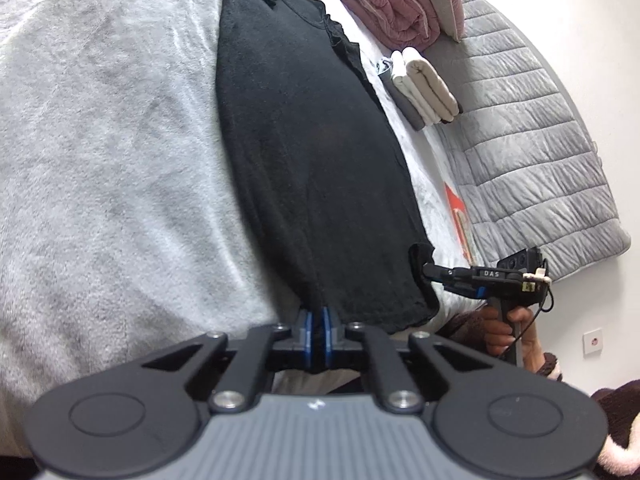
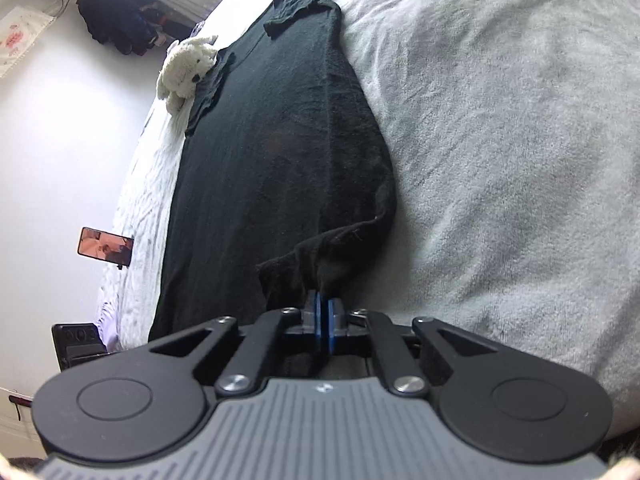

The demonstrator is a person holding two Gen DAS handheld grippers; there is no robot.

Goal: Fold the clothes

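A black T-shirt [image 1: 304,152] lies spread lengthwise on a grey fleece blanket [image 1: 100,140], sleeves at the far end. My left gripper [image 1: 318,314] is shut on the shirt's near hem at one corner. My right gripper [image 2: 325,304] is shut on the other hem corner, which bunches up at its blue pads. In the left wrist view the right gripper [image 1: 430,270] shows at the right, its fingers closed on the hem corner, held by a hand. The shirt [image 2: 272,152] also fills the middle of the right wrist view.
A stack of folded cream and grey clothes [image 1: 424,88] and a rolled pink quilt [image 1: 392,0] lie beyond the shirt, beside a grey quilted cover [image 1: 532,140]. A white plush toy [image 2: 184,68] sits by the shirt's sleeve. A phone [image 2: 106,246] stands at the bed's left edge.
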